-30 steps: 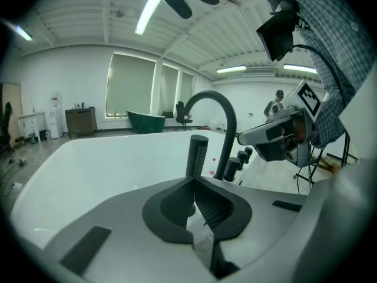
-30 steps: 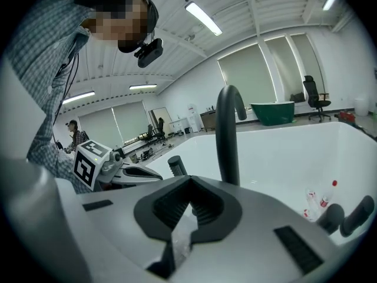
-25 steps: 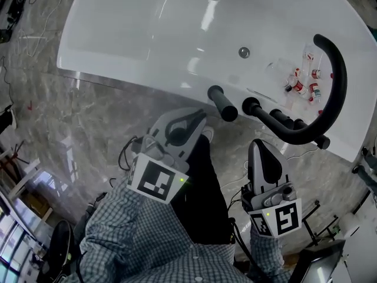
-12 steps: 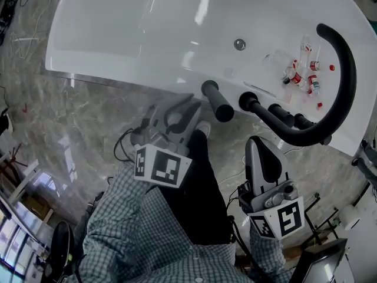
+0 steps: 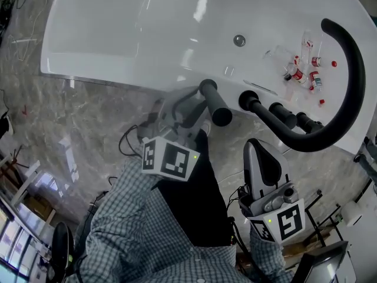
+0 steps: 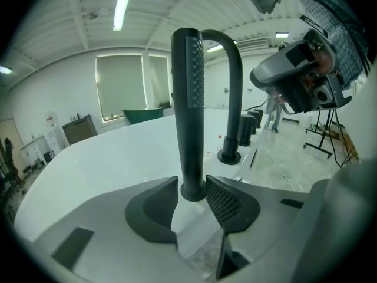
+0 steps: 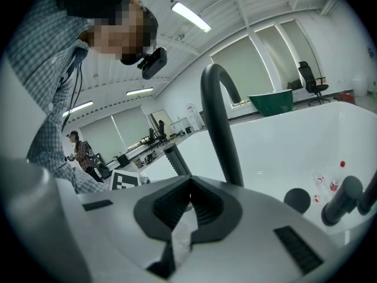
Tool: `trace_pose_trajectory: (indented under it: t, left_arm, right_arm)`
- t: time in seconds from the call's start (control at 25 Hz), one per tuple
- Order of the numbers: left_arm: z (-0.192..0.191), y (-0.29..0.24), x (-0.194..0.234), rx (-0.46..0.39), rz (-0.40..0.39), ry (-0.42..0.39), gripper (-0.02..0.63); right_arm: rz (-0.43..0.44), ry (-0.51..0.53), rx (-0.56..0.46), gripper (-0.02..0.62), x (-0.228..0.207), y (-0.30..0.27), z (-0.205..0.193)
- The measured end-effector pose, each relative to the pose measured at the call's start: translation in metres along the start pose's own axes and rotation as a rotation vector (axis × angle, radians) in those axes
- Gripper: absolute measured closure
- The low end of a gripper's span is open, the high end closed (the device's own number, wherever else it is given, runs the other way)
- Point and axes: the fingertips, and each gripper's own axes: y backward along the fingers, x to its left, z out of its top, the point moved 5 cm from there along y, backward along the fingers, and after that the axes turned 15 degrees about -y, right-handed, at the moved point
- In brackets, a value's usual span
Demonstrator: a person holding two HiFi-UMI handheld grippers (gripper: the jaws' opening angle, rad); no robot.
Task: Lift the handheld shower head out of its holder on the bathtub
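A: Nearest first: how is the right tool (image 7: pixel 189 200)?
B: Jaws together, nothing in them.
A: And the left tool (image 6: pixel 191 183)?
B: Jaws opening, either side of the black shower head (image 6: pixel 188 99), which stands upright in its holder on the bathtub (image 5: pixel 118 34) rim.

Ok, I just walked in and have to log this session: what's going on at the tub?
A person with a gripper in each hand is working at a white bathtub. The left gripper is down at the black handheld shower head, which stands upright, seated on the tub rim. Its jaws are opening, with the shower head's lower end between them, not clamped. The right gripper is shut on nothing, back from the tub. The shower head is not yet lifted out.
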Motion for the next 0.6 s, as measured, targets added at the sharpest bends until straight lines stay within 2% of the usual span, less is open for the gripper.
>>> trace_pose_trajectory:
  t: [0.4, 0.6]
  left_arm:
    - [0.006, -0.024, -0.002, 0.002, 0.004, -0.012, 0.477]
    - [0.004, -0.033, -0.003, 0.032, 0.004, 0.015, 0.479]
  right_arm:
    - [0.015, -0.068, -0.001, 0.581, -0.009, 0.005, -0.012]
    - [0.004, -0.088, 0.004, 0.58, -0.014, 0.01, -0.021]
